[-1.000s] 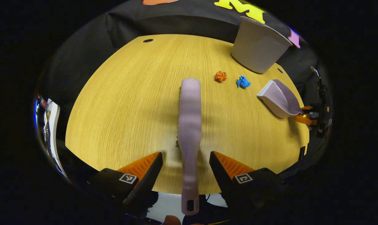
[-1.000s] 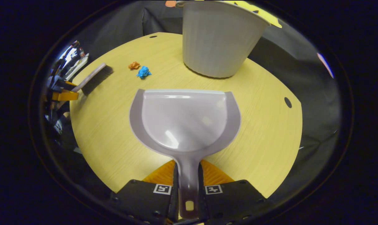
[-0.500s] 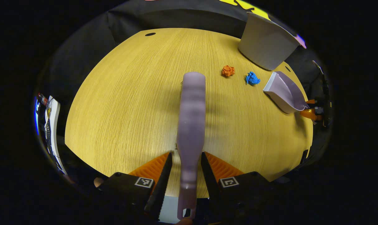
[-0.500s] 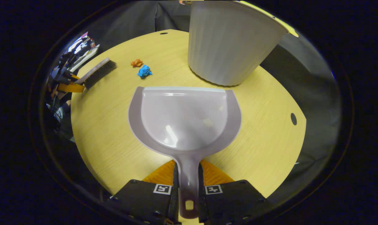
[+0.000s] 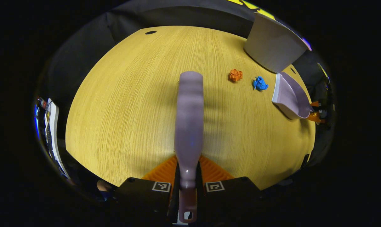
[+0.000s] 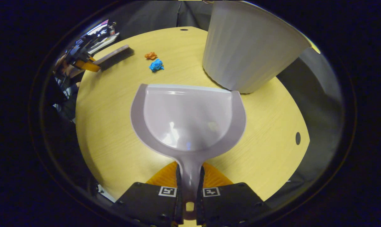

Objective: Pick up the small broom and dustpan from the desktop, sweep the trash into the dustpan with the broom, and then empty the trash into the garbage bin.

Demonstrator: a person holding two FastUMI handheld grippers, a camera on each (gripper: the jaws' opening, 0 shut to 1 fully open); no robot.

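My left gripper (image 5: 188, 171) is shut on the handle of the pale purple broom (image 5: 189, 116), which points away over the round wooden table (image 5: 130, 104). An orange paper ball (image 5: 235, 75) and a blue paper ball (image 5: 260, 83) lie to the broom's far right. My right gripper (image 6: 190, 176) is shut on the handle of the pale purple dustpan (image 6: 187, 118), held above the table with its mouth facing away. The dustpan (image 5: 288, 96) and right gripper (image 5: 315, 114) also appear at the right edge of the left gripper view. The broom (image 6: 111, 55) and both balls (image 6: 156, 65) sit far left in the right gripper view.
A grey garbage bin (image 6: 250, 47) stands on the table just beyond the dustpan, to its right; the bin (image 5: 274, 47) is also seen at the back right in the left gripper view. Small dark holes (image 6: 298, 138) mark the tabletop. Cluttered items (image 5: 48, 126) lie beyond the table's left edge.
My left gripper closed on the broom handle, having been open around it a second ago. The right gripper with the dustpan turned leftward, so the bin slid right in its view.
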